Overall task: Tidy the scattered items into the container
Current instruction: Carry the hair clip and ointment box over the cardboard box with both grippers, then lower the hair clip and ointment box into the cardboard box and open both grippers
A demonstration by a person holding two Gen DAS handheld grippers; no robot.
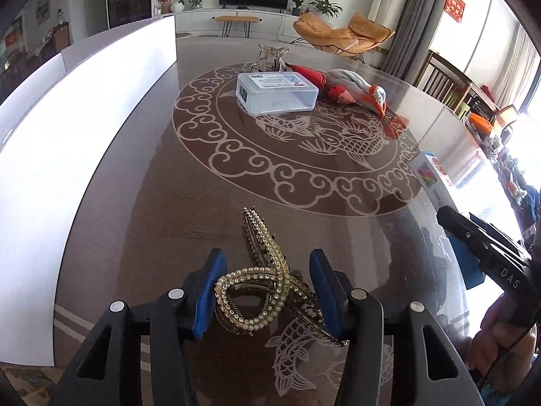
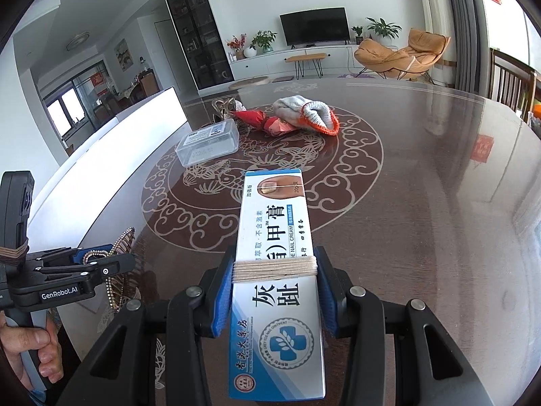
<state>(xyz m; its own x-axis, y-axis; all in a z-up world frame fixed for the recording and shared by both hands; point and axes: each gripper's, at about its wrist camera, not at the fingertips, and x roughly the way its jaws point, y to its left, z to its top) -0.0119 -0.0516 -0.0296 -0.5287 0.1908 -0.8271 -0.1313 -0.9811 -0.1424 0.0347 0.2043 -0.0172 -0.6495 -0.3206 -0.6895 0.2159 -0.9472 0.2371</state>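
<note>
My left gripper (image 1: 267, 291) is shut on a gold pearl-studded hair claw (image 1: 260, 284), held between the blue pads just above the table. It also shows in the right wrist view (image 2: 115, 253). My right gripper (image 2: 275, 291) is shut on a long white-and-blue nail cream box (image 2: 277, 270) wrapped with string; the box end shows in the left wrist view (image 1: 431, 176). A clear lidded plastic container (image 1: 277, 93) sits shut in the table's middle, also seen in the right wrist view (image 2: 208, 145). Beside it lie a red folded packet (image 1: 311, 74) and a grey-and-orange knit glove (image 1: 358, 86).
The brown glass-topped table (image 1: 304, 176) has a carved fish pattern. A white board (image 1: 67, 128) lies along its left side. A glass ornament (image 1: 270, 57) stands behind the container. Wooden chairs (image 1: 443, 81) stand at the right edge.
</note>
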